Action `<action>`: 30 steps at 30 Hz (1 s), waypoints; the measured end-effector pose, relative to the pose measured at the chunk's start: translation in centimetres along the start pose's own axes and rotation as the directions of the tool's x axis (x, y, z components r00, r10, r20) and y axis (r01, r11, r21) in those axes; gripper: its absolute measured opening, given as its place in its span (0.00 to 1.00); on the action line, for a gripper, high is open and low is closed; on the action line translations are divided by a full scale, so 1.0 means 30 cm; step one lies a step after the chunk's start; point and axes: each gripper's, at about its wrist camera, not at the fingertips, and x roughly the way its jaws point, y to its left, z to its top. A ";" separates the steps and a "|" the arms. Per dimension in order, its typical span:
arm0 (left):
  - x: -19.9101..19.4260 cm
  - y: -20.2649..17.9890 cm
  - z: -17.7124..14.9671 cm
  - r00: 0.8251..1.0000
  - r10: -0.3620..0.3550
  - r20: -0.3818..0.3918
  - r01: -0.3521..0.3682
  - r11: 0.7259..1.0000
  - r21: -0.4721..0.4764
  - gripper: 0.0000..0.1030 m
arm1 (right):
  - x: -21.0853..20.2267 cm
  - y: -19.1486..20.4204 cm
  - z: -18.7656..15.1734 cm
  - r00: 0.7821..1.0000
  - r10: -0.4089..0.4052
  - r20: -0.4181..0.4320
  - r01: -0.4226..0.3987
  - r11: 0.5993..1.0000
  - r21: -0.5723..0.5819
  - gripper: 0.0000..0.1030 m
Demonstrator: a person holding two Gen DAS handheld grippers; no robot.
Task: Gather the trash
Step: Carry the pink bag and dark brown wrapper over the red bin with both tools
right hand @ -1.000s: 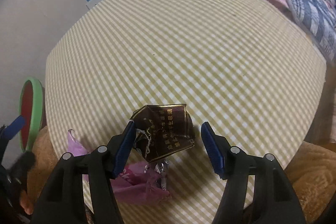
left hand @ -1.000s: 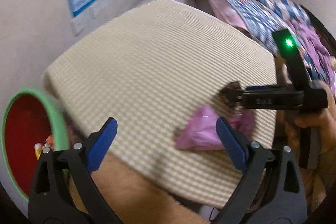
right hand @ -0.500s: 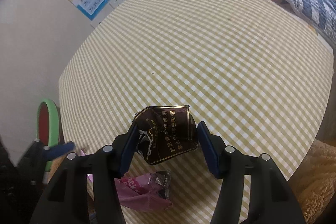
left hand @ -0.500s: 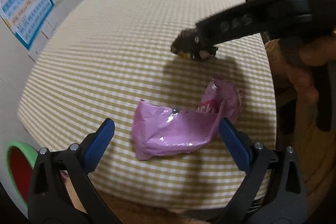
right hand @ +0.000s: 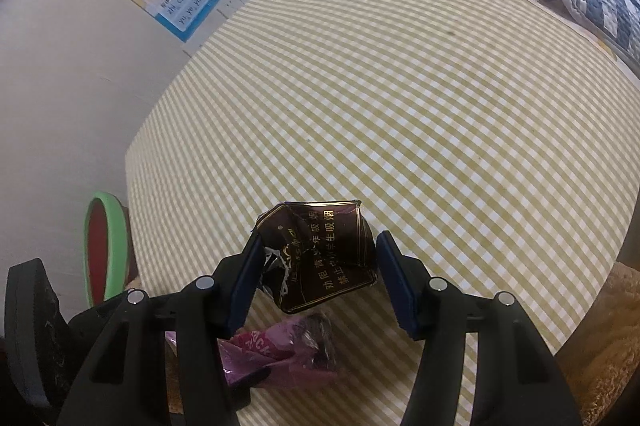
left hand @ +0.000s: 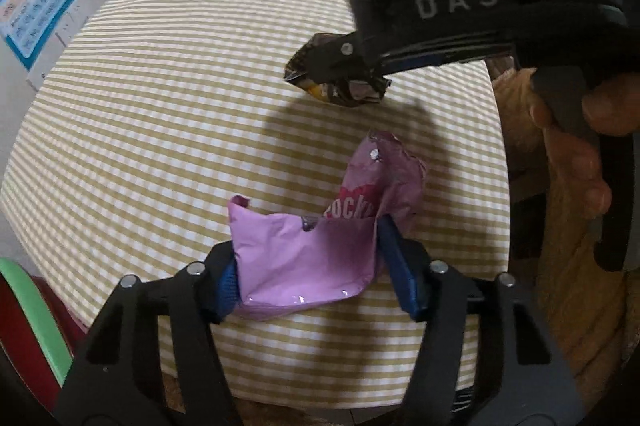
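Since a second ago our left gripper point(left hand: 308, 262) has dropped over the pink wrapper point(left hand: 316, 238) at the table's point(left hand: 160, 86) six-o'clock edge and is closing on it. Light, crinkly, slippery film; we are pinching the bunched middle. Our right gripper point(right hand: 316, 266) is clamping the dark crushed pack point(right hand: 320, 254).

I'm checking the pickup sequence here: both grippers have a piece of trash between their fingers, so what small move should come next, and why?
Probably finish the left gripper's squeeze, then lift. Its jaws are closing around the pink wrapper, which lies on the checked tablecloth. The right gripper already holds the dark pack.
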 end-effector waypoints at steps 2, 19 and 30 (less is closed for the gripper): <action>-0.016 0.023 0.012 1.000 0.008 0.021 -0.007 0.999 -0.038 0.54 | -0.010 0.002 0.003 1.000 0.006 0.019 -0.006 1.000 -0.005 0.54; -0.351 0.304 -0.044 0.907 0.365 0.210 -0.259 0.878 -0.403 0.53 | -0.152 0.027 -0.067 0.974 -0.089 0.210 0.116 0.985 -0.124 0.54; -0.416 0.354 -0.064 0.866 0.436 0.246 -0.277 0.826 -0.491 0.53 | -0.174 0.189 -0.117 0.965 -0.080 0.250 0.144 0.957 -0.250 0.54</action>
